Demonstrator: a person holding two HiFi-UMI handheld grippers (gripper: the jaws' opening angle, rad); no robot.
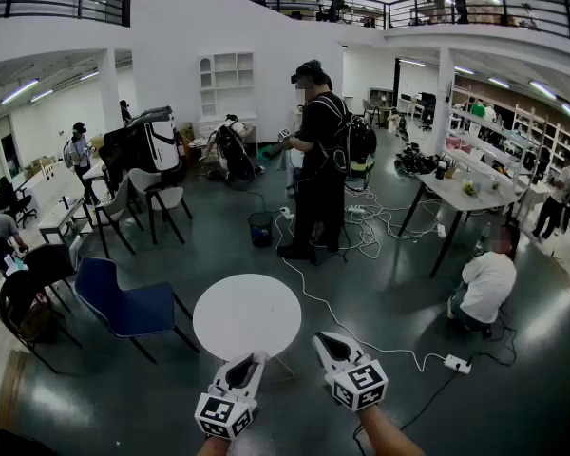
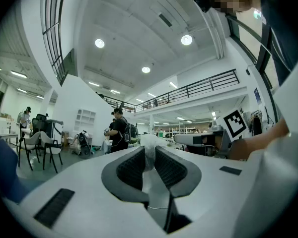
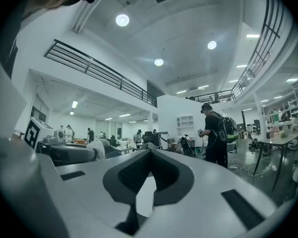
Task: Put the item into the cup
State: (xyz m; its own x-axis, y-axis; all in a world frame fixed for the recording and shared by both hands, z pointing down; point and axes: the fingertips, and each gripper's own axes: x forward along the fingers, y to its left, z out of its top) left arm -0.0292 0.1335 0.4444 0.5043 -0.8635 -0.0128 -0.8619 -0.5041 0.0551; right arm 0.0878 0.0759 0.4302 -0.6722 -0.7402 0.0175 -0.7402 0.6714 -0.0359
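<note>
The left gripper (image 2: 149, 148) is pinched on a pale, crumpled, translucent item (image 2: 150, 159), which stands up between its pads. The right gripper (image 3: 150, 151) has its jaws brought together with nothing in them.

Just ahead of both grippers stands a round white table (image 1: 247, 316) on a dark grey floor (image 1: 199, 255). A blue chair (image 1: 123, 307) sits off to the left gripper's left, and a white power strip (image 1: 458, 363) lies to the right gripper's right.

Farther ahead are a black bin (image 1: 260, 228) and a standing person in black (image 1: 318, 160). Far right, a person in a white shirt (image 1: 484, 288) crouches by a long table (image 1: 465, 196). Beyond, a white shelf unit (image 1: 226, 84) stands against the wall under a railed gallery (image 1: 475, 8).
</note>
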